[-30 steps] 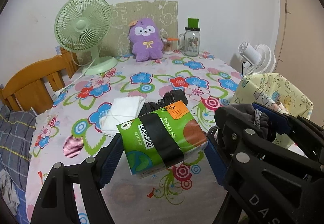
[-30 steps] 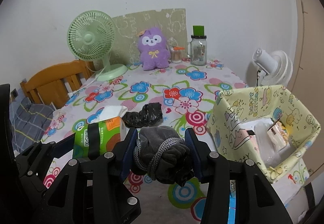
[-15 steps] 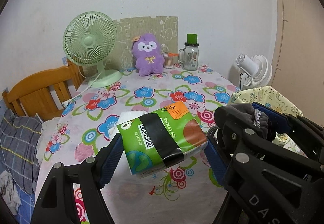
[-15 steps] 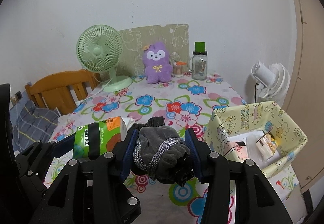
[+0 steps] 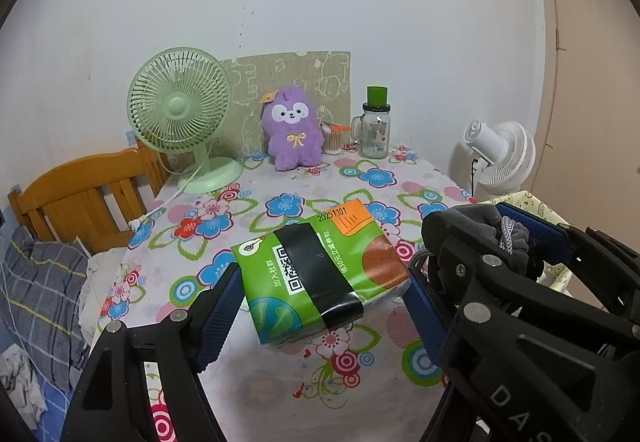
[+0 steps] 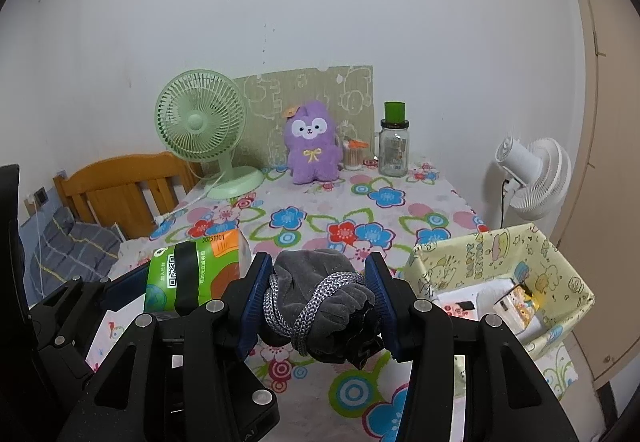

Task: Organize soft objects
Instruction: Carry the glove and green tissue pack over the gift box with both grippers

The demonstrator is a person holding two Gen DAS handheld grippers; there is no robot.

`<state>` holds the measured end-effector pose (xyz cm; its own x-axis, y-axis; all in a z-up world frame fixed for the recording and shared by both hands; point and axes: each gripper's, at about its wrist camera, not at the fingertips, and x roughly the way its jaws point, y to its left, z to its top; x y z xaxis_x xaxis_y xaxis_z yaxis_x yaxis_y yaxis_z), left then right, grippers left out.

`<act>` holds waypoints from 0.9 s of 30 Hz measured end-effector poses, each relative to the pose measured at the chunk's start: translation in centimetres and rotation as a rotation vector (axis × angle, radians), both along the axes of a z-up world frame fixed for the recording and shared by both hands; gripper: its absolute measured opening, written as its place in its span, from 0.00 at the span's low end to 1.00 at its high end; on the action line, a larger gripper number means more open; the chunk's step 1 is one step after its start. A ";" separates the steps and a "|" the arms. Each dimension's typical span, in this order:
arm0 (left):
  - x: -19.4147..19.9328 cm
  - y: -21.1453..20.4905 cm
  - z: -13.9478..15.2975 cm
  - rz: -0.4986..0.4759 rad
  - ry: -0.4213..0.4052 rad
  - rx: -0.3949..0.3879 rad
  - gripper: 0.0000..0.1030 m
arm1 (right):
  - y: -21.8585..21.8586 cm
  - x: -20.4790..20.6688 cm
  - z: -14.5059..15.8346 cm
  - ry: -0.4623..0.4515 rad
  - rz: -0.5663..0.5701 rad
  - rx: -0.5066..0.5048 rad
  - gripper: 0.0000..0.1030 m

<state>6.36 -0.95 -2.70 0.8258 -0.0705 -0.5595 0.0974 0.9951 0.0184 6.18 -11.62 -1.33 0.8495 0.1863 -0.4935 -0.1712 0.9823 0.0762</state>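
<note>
Low in the frame, the right gripper (image 6: 320,298) squeezes a gray cloth bundle (image 6: 320,302) tied with cord, and the left gripper (image 5: 324,294) squeezes a green tissue pack (image 5: 320,274); both tilt down, held above the flowered table (image 6: 360,210). This looks like the carrying step. Next, each soft thing probably goes into the yellow box (image 6: 552,254) at the right.

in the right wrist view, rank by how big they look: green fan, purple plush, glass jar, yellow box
1. yellow box, largest, though it sits nearest the camera, which inflates it
2. green fan
3. purple plush
4. glass jar, smallest

The fan, plush and jar stand in one row at the back, so their order is fair.
</note>
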 end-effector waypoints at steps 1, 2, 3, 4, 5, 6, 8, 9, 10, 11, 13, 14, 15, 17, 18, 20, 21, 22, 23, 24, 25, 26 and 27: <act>0.1 -0.1 0.1 0.000 -0.001 0.001 0.78 | -0.1 0.2 0.1 -0.001 0.001 0.001 0.51; 0.2 -0.2 0.3 0.001 -0.002 0.002 0.78 | -0.3 0.2 0.3 -0.002 0.003 0.002 0.51; 0.2 -0.3 0.4 0.001 -0.004 0.003 0.78 | -0.4 0.3 0.4 -0.002 0.004 0.002 0.51; 0.4 -0.5 0.6 0.002 -0.005 0.004 0.78 | -0.5 0.5 0.5 -0.002 0.005 0.003 0.51; 0.5 -0.6 0.7 0.004 -0.005 0.005 0.78 | -0.7 0.6 0.6 -0.003 0.006 0.004 0.51; 0.6 -0.7 0.8 0.005 -0.005 0.005 0.78 | -0.9 0.8 0.7 -0.004 0.006 0.005 0.51; 0.9 -1.1 1.0 0.006 -0.006 0.007 0.78 | -1.3 1.0 0.8 -0.004 0.005 0.007 0.51; 1.0 -1.3 1.1 0.005 -0.007 0.009 0.78 | -1.6 1.2 0.8 -0.002 0.004 0.010 0.51; 1.2 -1.6 1.2 0.004 -0.007 0.011 0.78 | -1.9 1.3 0.8 -0.001 0.003 0.012 0.51; 1.3 -1.8 1.3 0.001 -0.007 0.011 0.78 | -2.2 1.4 0.9 0.001 0.001 0.015 0.51; 1.6 -2.4 1.5 -0.005 -0.007 0.013 0.78 | -2.8 1.7 0.9 0.003 -0.003 0.021 0.51; 1.7 -2.7 1.5 -0.008 -0.007 0.015 0.78 | -3.1 1.8 0.9 0.003 -0.007 0.023 0.51; 1.8 -3.1 1.6 -0.012 -0.007 0.018 0.78 | -3.5 1.9 0.9 0.003 -0.010 0.025 0.51; 2.1 -3.8 1.6 -0.020 -0.007 0.024 0.78 | -4.3 2.2 0.9 0.000 -0.018 0.025 0.51; 2.3 -4.2 1.7 -0.025 -0.010 0.028 0.78 | -4.8 2.3 0.9 0.000 -0.025 0.023 0.51; 2.5 -5.0 1.8 -0.035 -0.015 0.033 0.78 | -5.7 2.5 0.8 0.003 -0.038 0.016 0.51; 2.7 -5.4 1.7 -0.039 -0.015 0.031 0.78 | -6.1 2.6 0.7 0.005 -0.045 0.013 0.51; 2.9 -5.8 1.6 -0.045 -0.012 0.028 0.78 | -6.6 2.8 0.6 0.008 -0.051 0.011 0.51; 3.1 -6.3 1.5 -0.052 -0.009 0.025 0.78 | -7.1 2.9 0.5 0.010 -0.058 0.008 0.51; 3.3 -6.9 1.4 -0.059 -0.005 0.024 0.78 | -7.6 3.0 0.4 0.012 -0.065 0.006 0.51; 3.5 -7.2 1.3 -0.063 -0.004 0.024 0.78 | -8.1 3.2 0.3 0.015 -0.075 0.003 0.51; 3.7 -7.7 1.2 -0.070 -0.001 0.024 0.78 | -8.5 3.3 0.3 0.016 -0.080 0.002 0.51; 3.9 -8.2 1.0 -0.078 0.004 0.024 0.78 | -8.9 3.3 0.2 0.018 -0.086 0.001 0.51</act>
<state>10.28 -9.20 -1.65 0.8162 -0.1208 -0.5650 0.1743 0.9838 0.0415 9.52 -20.53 -1.08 0.8533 0.1135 -0.5090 -0.0850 0.9932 0.0791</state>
